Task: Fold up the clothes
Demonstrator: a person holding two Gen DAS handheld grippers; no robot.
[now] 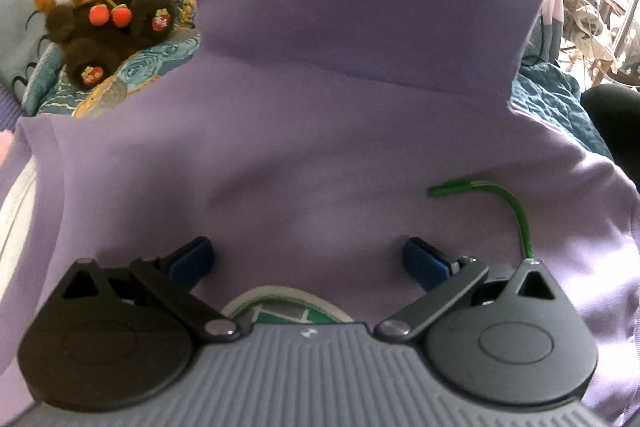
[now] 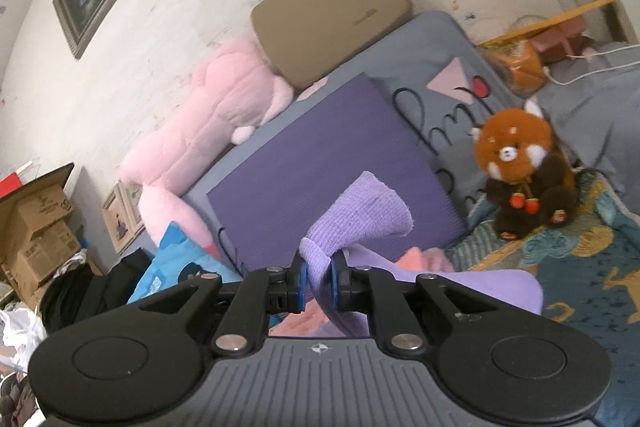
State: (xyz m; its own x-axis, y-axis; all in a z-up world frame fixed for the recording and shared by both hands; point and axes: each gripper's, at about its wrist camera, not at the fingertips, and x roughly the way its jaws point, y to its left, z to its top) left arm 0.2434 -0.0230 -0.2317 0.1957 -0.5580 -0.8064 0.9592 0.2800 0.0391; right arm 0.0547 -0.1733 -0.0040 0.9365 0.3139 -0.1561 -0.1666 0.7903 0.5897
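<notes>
Your right tongs (image 2: 318,283) are clamped on the ribbed cuff (image 2: 360,215) of the purple sweatshirt (image 1: 320,147), lifting that sleeve clear of the bed (image 2: 592,267); your left tongs (image 1: 306,259) stand apart, hovering over the garment's body spread just ahead of them, likely to steady it.

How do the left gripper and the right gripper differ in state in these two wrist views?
The left gripper is open, its blue pads spread wide; the right gripper is shut. The left holds nothing, sitting over the purple garment's body; the right pinches the garment's ribbed cuff. Both have black linkages and blue pads.
</notes>
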